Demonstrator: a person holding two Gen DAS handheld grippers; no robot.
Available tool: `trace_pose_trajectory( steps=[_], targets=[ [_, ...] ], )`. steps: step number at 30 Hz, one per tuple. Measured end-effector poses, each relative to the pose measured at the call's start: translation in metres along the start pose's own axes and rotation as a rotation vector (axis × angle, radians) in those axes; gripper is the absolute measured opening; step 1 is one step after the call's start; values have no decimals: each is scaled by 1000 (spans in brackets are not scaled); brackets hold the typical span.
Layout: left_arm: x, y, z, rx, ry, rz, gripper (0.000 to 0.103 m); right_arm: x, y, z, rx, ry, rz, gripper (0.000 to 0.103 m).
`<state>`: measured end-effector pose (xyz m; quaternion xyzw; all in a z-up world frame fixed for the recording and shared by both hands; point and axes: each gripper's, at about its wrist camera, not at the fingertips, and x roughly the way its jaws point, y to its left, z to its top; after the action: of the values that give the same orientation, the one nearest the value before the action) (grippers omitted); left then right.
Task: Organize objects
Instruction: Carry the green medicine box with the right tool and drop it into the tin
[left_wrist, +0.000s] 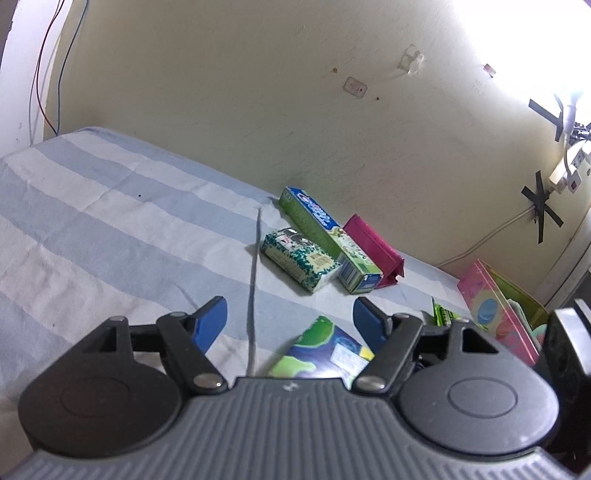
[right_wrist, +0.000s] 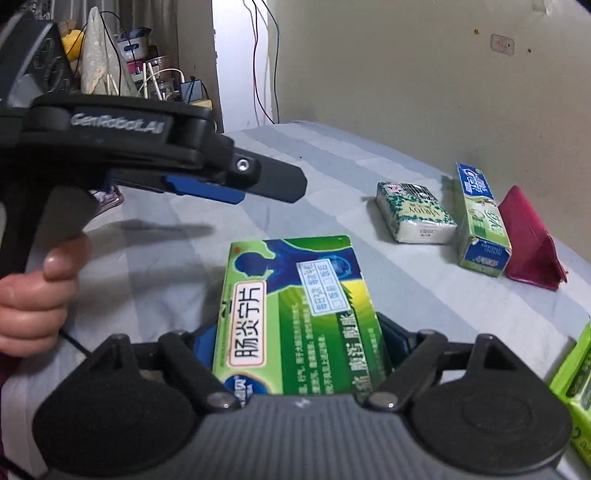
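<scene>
My right gripper is shut on a green and blue medicine box and holds it above the striped bed sheet. The same medicine box shows low in the left wrist view, below my left gripper, which is open and empty. My left gripper also shows from the side in the right wrist view, up left of the box. A tissue pack, a green toothpaste box and a magenta pouch lie in a row near the wall.
A pink patterned box and a lime green packet lie at the right. Another lime packet sits at the right edge. A cream wall borders the bed. Cluttered shelves stand beyond the bed's far end.
</scene>
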<state>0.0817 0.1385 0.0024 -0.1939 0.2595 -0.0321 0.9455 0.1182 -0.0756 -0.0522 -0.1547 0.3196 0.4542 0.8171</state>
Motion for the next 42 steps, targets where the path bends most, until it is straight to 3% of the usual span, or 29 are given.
trace_pose_trajectory(
  steps=[8,12,15,17,19,24,27,30,31,32,34,36,38,42],
  targets=[
    [9,1,-3,16,50,-8,77,-40,11,-30,1,34,-37,84],
    [17,-10,-10,79,121,-93,77,-80,9,-61,44,62,-99,85],
    [20,-24,-17,151,185,-207,77,-112,7,-86,82,67,-180,85],
    [20,-33,-23,195,206,-255,77,-130,5,-103,116,67,-251,101],
    [21,-43,-27,238,210,-280,77,-148,5,-119,158,43,-304,101],
    [23,-71,-38,266,271,-350,75,-181,9,-151,273,-30,-339,101],
    [25,-94,-47,280,321,-416,75,-183,11,-161,313,-59,-315,100],
    [27,-117,-61,336,373,-431,71,-180,14,-162,344,-78,-328,95],
    [28,-124,-67,361,393,-432,63,-181,13,-162,349,-91,-316,86],
    [30,-129,-73,379,417,-444,62,-182,12,-161,358,-111,-290,71],
    [29,-137,-80,377,445,-488,56,-182,12,-163,367,-132,-285,67],
    [26,-150,-80,412,420,-444,56,-185,13,-162,361,-158,-298,61],
    [19,-165,-71,455,369,-427,55,-198,9,-158,367,-240,-289,57],
    [13,-203,-37,490,280,-480,55,-239,-14,-147,357,-389,-375,57]
  ],
)
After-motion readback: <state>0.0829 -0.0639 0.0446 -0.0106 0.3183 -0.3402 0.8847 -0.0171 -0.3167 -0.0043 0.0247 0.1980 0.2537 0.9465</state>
